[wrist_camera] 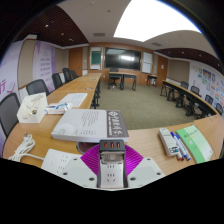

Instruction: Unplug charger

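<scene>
A grey-topped charger (112,146) with three orange USB ports sits on a white body with socket holes (111,170), which reaches back towards me on the wooden table (145,135). My gripper (112,158) is around it. Both magenta pads (90,158) press against its sides, so the fingers are shut on the charger. The part where the charger plugs in is hidden below it.
A flat white box with a red label (90,123) lies just beyond the charger. White cables (25,150) lie to the left, markers (172,142) and a green item (200,142) to the right. Chairs (38,88) line the table's left side.
</scene>
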The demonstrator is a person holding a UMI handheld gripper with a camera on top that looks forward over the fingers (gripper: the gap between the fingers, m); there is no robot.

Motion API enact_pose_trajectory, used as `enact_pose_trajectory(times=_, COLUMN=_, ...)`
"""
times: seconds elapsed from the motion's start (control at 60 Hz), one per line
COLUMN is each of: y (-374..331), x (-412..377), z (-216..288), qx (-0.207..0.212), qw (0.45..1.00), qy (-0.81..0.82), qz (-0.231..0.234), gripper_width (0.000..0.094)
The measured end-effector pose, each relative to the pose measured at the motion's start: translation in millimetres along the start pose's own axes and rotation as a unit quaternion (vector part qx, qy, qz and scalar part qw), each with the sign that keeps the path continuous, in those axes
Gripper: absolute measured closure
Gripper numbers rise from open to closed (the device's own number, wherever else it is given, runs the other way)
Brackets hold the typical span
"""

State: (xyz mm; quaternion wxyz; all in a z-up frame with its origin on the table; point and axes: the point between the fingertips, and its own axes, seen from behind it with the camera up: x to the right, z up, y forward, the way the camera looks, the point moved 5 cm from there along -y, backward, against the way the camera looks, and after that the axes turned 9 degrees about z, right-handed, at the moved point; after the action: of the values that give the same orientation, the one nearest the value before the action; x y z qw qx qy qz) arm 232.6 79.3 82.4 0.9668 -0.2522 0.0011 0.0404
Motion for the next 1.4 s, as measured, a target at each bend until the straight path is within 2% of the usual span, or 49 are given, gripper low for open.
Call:
enact_pose_trajectory(times=0.167, y=-38, x=13, z=97, qx=0.1, qw=0.995, qy=-0.017, qz=0.001, gripper_width=0.065)
enact_pose_trajectory(times=0.267, y=-47, x=35, z=118, qx=0.122, qw=0.992, qy=-0.025, qz=-0.014, gripper_width=0.065)
enact_pose_trajectory(times=0.317, y=-42, x=46, z=110, qx=0.111, qw=0.993, qy=-0.025, qz=-0.02, gripper_width=0.0649)
enact_pose_trajectory(times=0.467, y=-15, x=78, z=45, qx=0.045, qw=0.998, qy=-0.016, qz=-0.035, gripper_width=0.064)
enact_pose_trajectory(times=0.583, y=3, x=89, z=-12, qx=-0.006, qw=1.0, qy=-0.011, qz=-0.025, gripper_width=0.0608)
enact_pose_trajectory(times=0.7, y=1, x=94, z=-43, qx=-0.032, qw=0.999, qy=0.008, qz=-0.019, gripper_width=0.0561)
enact_pose_trajectory(times=0.867, y=-28, x=104, z=-60, qx=-0.044, qw=0.998, qy=0.018, qz=-0.033, gripper_width=0.0369)
enact_pose_trajectory(times=0.9, y=-37, x=104, z=-64, qx=-0.051, qw=0.998, qy=0.021, qz=-0.036, gripper_width=0.0301)
enact_pose_trajectory(times=0.983, y=-62, x=100, z=-73, qx=-0.072, qw=0.996, qy=0.028, qz=-0.037, gripper_width=0.0062)
enact_pose_trajectory(times=1.017, y=-73, x=97, z=-76, qx=-0.081, qw=0.996, qy=0.029, qz=-0.039, gripper_width=0.01)
enact_pose_trajectory(times=1.133, y=-120, x=87, z=-78, qx=-0.093, qw=0.994, qy=0.026, qz=-0.055, gripper_width=0.0079)
enact_pose_trajectory(times=1.4, y=-257, x=37, z=-56, qx=-0.074, qw=0.994, qy=0.0, qz=-0.086, gripper_width=0.008)
